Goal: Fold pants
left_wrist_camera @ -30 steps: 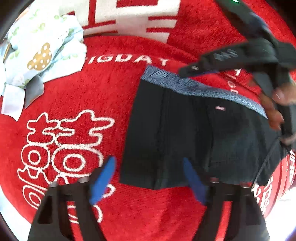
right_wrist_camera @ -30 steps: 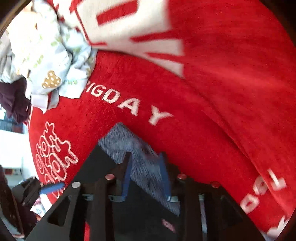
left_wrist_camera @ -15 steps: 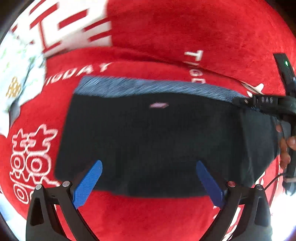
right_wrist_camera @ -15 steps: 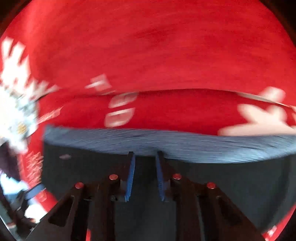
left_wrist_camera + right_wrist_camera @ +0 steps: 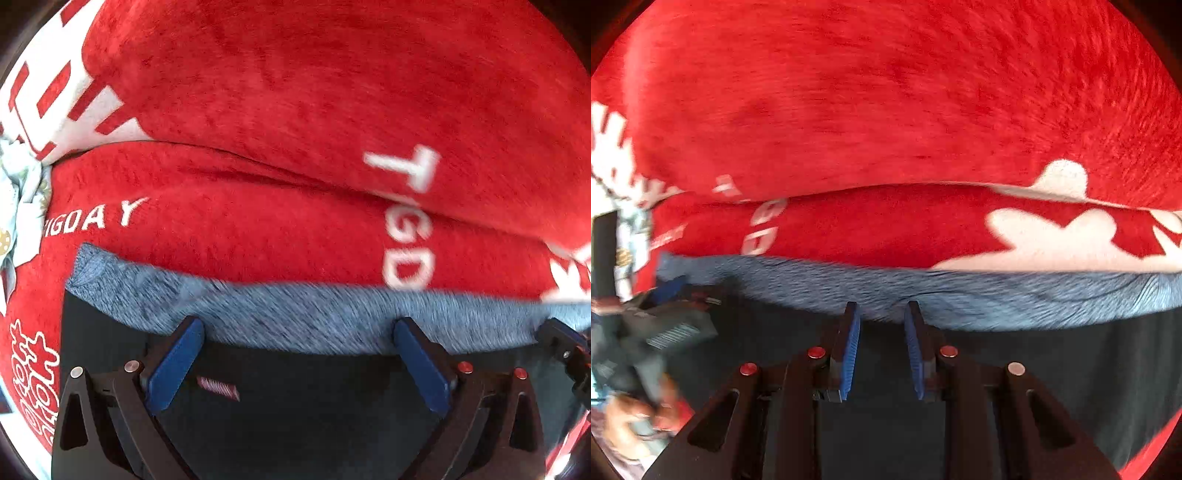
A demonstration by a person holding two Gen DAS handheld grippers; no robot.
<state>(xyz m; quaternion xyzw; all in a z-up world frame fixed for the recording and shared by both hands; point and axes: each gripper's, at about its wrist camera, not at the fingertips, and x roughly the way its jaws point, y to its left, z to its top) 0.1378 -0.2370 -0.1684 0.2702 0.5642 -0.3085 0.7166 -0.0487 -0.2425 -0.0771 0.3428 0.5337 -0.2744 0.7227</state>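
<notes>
Black pants (image 5: 303,398) with a heathered blue-grey waistband (image 5: 280,310) lie flat on a red plush blanket (image 5: 295,110). My left gripper (image 5: 299,328) is wide open, low over the pants, its blue fingertips at the waistband's lower edge. My right gripper (image 5: 881,314) hovers over the same pants (image 5: 1052,369) with its blue pads a narrow gap apart at the waistband (image 5: 997,306); nothing sits between them. The left gripper also shows in the right wrist view (image 5: 672,295) at the far left, blurred.
The red blanket carries white letters (image 5: 92,221) and white patterns (image 5: 1052,236), with a raised fold behind the waistband. A light patterned cloth (image 5: 22,206) lies at the far left. A hand (image 5: 635,417) shows at the lower left of the right wrist view.
Both grippers have moved forward over the pants to the waistband. The left view has swung right and closer; the left jaws stay wide open. The right pads stand slightly wider apart.
</notes>
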